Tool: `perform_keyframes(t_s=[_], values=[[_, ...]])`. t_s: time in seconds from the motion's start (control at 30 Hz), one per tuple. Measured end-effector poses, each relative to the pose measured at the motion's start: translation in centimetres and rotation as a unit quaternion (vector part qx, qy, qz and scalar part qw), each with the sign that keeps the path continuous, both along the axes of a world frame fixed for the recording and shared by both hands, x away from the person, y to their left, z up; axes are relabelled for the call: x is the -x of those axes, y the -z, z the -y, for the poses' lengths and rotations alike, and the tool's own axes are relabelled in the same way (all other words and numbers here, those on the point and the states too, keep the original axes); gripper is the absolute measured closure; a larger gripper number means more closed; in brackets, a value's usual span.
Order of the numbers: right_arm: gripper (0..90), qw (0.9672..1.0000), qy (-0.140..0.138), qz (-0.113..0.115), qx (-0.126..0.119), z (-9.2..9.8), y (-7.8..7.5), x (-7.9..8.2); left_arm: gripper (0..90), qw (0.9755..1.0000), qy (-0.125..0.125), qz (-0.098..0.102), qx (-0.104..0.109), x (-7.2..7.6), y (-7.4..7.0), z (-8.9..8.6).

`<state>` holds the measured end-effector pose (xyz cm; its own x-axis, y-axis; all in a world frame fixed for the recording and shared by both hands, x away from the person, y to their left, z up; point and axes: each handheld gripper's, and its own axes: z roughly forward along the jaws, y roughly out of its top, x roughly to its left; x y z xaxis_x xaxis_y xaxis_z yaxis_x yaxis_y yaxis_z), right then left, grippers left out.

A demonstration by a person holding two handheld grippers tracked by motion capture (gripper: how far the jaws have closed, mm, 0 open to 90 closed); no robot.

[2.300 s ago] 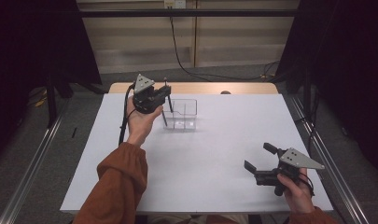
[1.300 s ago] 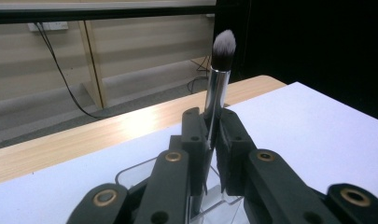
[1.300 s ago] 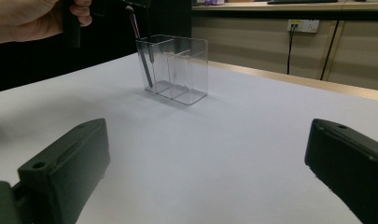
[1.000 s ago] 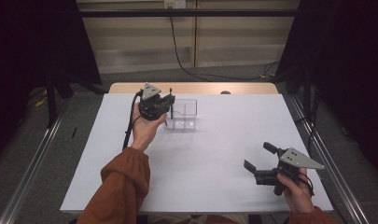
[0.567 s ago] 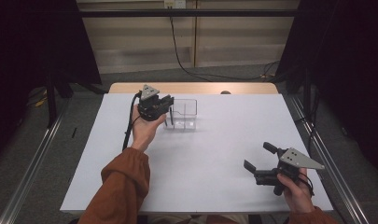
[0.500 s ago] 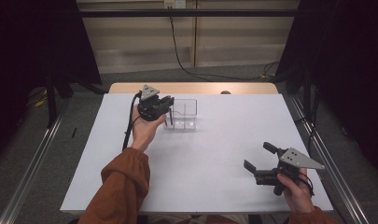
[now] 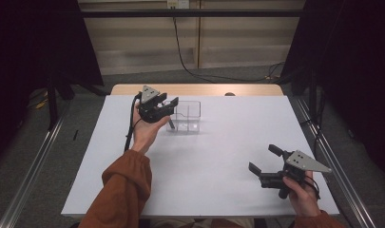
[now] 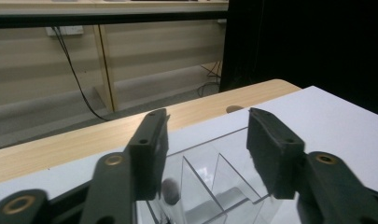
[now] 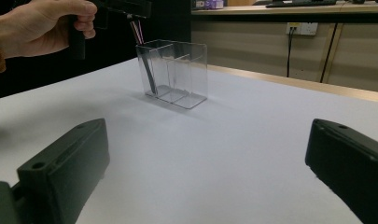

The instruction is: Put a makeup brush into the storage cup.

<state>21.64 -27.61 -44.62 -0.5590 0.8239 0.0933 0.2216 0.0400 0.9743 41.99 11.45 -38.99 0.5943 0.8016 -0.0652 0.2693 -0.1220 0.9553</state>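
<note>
A clear plastic box with several compartments stands at the back middle of the white table. A dark pen leans in its left compartment, its round top showing below my left jaws. My left gripper hovers just over that end of the box. Its jaws have just been opening, and they stand apart with nothing between the pads. My right gripper rests open near the front right, far from the box, with bare table between its jaws.
A wooden table edge runs behind the white sheet. Metal rails flank both sides. A cable hangs down the back wall. The person's orange sleeve comes in from the front left.
My left gripper came down from above to the box's left end with the pen. Its jaws have since parted, and the pen now stands in the compartment. The right gripper has not moved.
</note>
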Motion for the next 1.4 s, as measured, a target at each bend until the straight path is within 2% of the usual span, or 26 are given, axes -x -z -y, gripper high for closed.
perform_keyframes(t_s=[0.1, 0.23, 0.3, 0.43, 0.47, 0.57, 0.9, 0.97, 1.03, 1.13, 1.4], values=[[0.0, 1.0, 0.003, -0.002, -0.003, 0.1, 0.0, 0.0, 36.1, 1.0, 0.007, 0.005, 0.0, 0.0, -0.1, -0.1], [0.0, 1.0, 0.007, 0.001, -0.006, 0.3, 0.0, 0.0, 25.2, 1.0, 0.004, 0.007, 0.005, 0.0, -0.3, -0.4], [0.0, 0.9999, 0.011, -0.001, -0.009, 0.4, 0.0, 0.1, 19.4, 0.9998, 0.007, 0.01, 0.013, 0.0, -0.5, -0.6], [0.0, 0.9999, 0.013, 0.001, -0.007, 0.7, 0.1, 0.1, 14.1, 0.9996, 0.01, 0.018, 0.019, 0.2, -0.9, -1.0], [0.0, 0.9999, 0.014, 0.0, -0.01, 0.7, 0.1, 0.1, 12.4, 0.9995, 0.008, 0.016, 0.026, 0.4, -1.0, -1.1], [0.0, 0.9998, 0.018, 0.0, -0.011, 0.8, 0.1, 0.0, 6.9, 0.9995, 0.014, 0.011, 0.026, 0.7, -1.2, -1.2], [0.0, 0.9996, 0.028, 0.0, -0.001, 1.3, 0.2, 0.1, 2.1, 0.9991, 0.013, 0.012, 0.038, 1.8, -2.1, -2.3], [0.0, 0.9996, 0.03, 0.002, 0.003, 1.4, 0.2, 0.1, 1.9, 0.9992, 0.015, 0.021, 0.03, 2.2, -2.2, -2.8], [0.0, 0.9994, 0.033, 0.0, -0.001, 1.6, 0.2, 0.1, 2.0, 0.9993, 0.013, 0.021, 0.028, 2.6, -2.4, -3.1], [0.0, 0.9994, 0.036, 0.0, -0.001, 1.7, 0.3, 0.1, 1.6, 0.9988, 0.014, 0.023, 0.041, 3.3, -2.6, -3.8], [0.0, 0.9989, 0.046, 0.006, 0.004, 1.9, 0.1, 0.4, 1.5, 0.9986, 0.013, 0.035, 0.038, 4.9, -2.8, -5.6]])
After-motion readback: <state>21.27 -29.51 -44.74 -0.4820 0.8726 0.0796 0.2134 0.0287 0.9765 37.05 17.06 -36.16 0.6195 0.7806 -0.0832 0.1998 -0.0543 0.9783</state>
